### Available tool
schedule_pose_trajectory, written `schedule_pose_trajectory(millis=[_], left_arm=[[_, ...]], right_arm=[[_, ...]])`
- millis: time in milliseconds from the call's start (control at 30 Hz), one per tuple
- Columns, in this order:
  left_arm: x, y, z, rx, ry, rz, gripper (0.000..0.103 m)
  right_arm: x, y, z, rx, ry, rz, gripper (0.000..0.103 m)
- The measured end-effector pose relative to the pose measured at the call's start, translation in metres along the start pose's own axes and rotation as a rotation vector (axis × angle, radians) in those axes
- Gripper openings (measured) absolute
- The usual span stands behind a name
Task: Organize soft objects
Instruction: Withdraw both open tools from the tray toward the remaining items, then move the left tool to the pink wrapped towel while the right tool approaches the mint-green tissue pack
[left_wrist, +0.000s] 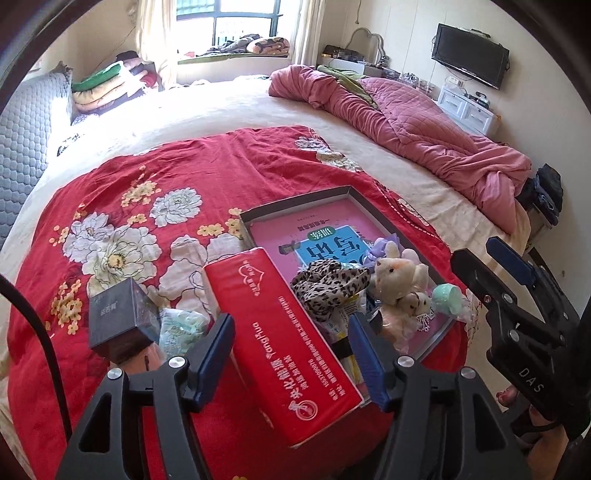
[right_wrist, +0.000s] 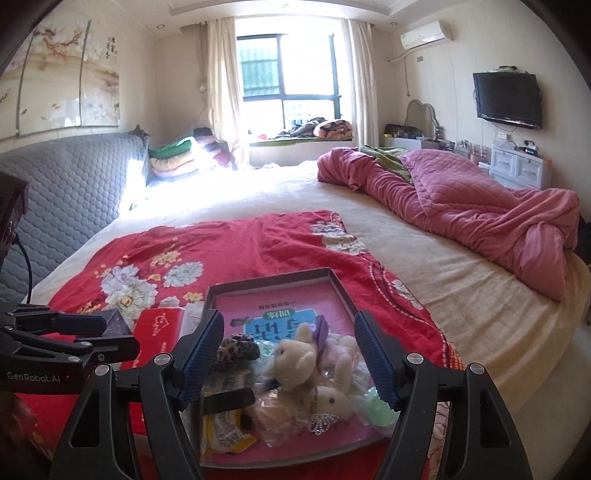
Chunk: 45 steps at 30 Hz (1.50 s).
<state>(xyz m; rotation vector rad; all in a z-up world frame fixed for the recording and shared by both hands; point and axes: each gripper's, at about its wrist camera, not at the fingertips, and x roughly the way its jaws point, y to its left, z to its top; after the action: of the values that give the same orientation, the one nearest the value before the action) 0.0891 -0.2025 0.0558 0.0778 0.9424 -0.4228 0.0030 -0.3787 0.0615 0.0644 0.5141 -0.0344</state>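
A shallow dark tray (left_wrist: 295, 201) (right_wrist: 269, 277) with a pink book inside lies on the red floral blanket (left_wrist: 147, 192). In it lie a cream plush rabbit (left_wrist: 399, 275) (right_wrist: 295, 360), a leopard-print scrunchie (left_wrist: 328, 284) (right_wrist: 236, 345), a mint-green piece (left_wrist: 447, 297) (right_wrist: 376, 408) and a yellow packet (right_wrist: 225, 432). My left gripper (left_wrist: 291, 354) is open, its fingers either side of a red tissue pack (left_wrist: 280, 347) that rests against the tray's left edge. My right gripper (right_wrist: 290, 358) is open above the tray's soft items, and shows in the left view (left_wrist: 491, 280).
A dark box (left_wrist: 118, 317) and a pale green packet (left_wrist: 181, 330) lie left of the tissue pack. A pink quilt (right_wrist: 461, 206) is bunched at the bed's far right. A grey headboard (right_wrist: 66, 177) stands left. A TV (right_wrist: 508, 99) hangs on the right wall.
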Motion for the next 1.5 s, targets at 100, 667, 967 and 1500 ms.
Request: schedule_pose_trajectory(millis=[100, 667, 967, 1500], left_arm=[[-0.01, 0.013, -0.006, -0.015, -0.012, 0.02, 0.063], [-0.04, 0.094, -0.045, -0.13, -0.005, 0.085, 0.064], [-0.041, 0.139, -0.075, -0.212, 0.032, 0.113, 0.064], [-0.005, 0.17, -0.105, -0.248, 0.08, 0.036, 0.072]], right_arm=[[-0.002, 0.018, 0.004, -0.029, -0.002, 0.041, 0.075], [-0.006, 0.103, 0.007, -0.202, 0.014, 0.167, 0.075], [-0.003, 0.136, 0.003, -0.287, 0.03, 0.216, 0.075], [0.015, 0.167, -0.014, -0.374, 0.107, 0.264, 0.075]])
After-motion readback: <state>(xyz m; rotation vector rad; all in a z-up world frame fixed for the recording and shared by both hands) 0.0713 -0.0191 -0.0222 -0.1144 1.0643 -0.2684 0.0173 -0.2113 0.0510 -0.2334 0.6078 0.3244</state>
